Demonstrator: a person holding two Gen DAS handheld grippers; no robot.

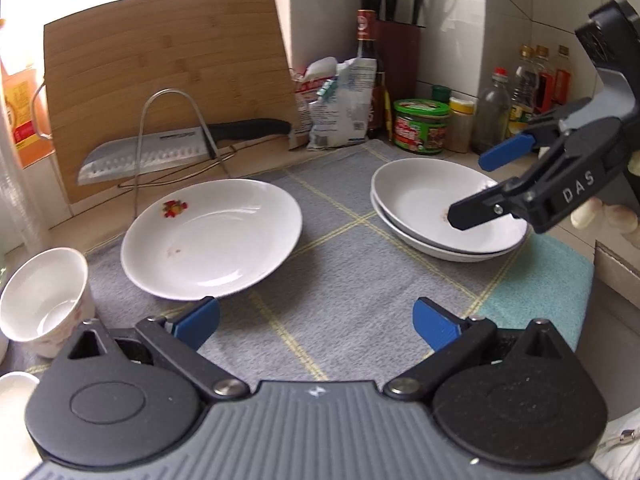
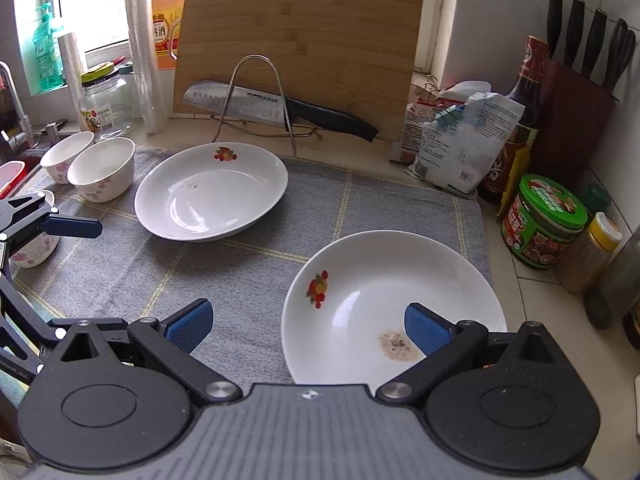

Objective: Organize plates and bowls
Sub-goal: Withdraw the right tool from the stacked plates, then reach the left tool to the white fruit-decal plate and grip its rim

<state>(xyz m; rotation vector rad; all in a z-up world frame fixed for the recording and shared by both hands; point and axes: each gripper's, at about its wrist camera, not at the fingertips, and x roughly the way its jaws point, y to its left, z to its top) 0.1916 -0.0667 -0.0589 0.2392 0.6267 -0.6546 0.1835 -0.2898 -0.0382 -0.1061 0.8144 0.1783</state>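
My left claw (image 1: 316, 322) spread, empty, near the single plate (image 1: 212, 238); my right claw (image 2: 308, 326) spread over the stacked plates (image 2: 394, 304). Only right view shows two bowls (image 2: 102, 174) left of that plate.

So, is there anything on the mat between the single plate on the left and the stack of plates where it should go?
Nothing visible stands in the way. Only bare grey mat lies between the single plate and the stack of plates. The right claw hangs open at the stack's near edge, holding nothing.
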